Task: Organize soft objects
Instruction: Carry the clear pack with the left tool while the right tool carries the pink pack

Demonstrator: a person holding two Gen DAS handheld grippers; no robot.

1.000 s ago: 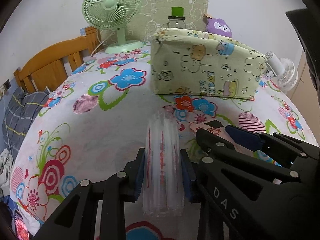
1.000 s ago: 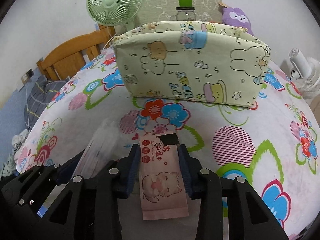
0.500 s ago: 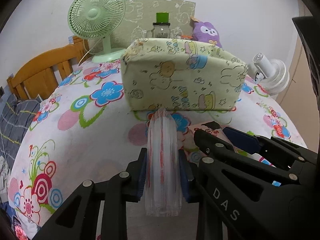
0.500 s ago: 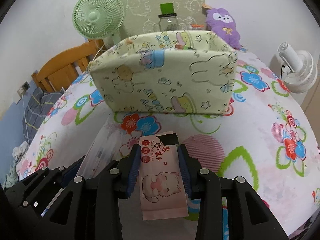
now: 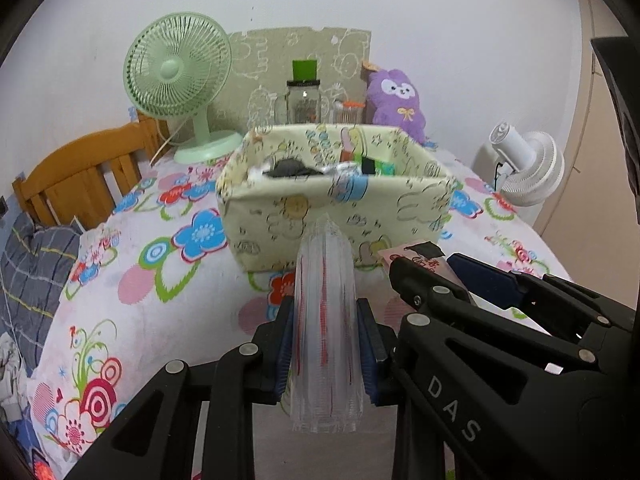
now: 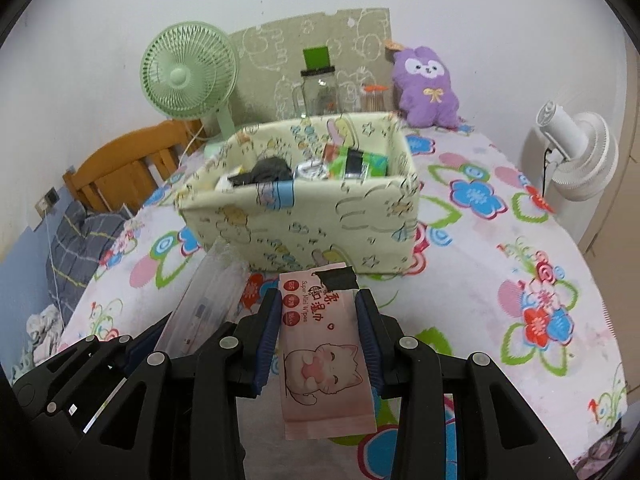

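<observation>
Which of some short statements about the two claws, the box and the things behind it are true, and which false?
1. The left claw grips a clear plastic pack. True.
2. The right claw is empty. False: it grips a pink wipes pack.
3. The fabric box is empty. False: it already holds several things.
4. A purple plush toy sits behind the box. True.
5. The green fan lies inside the box. False: it stands behind it.

- I see a clear plastic pack (image 5: 325, 344) with red markings, standing on edge, clamped at its sides and raised off the flowered cloth.
- To its right, a pink wipes pack (image 6: 325, 354) with a cartoon cat, likewise clamped, lying flat.
- Farther off, an open pale-yellow cartoon-print fabric box (image 6: 320, 224), already holding several items.
</observation>
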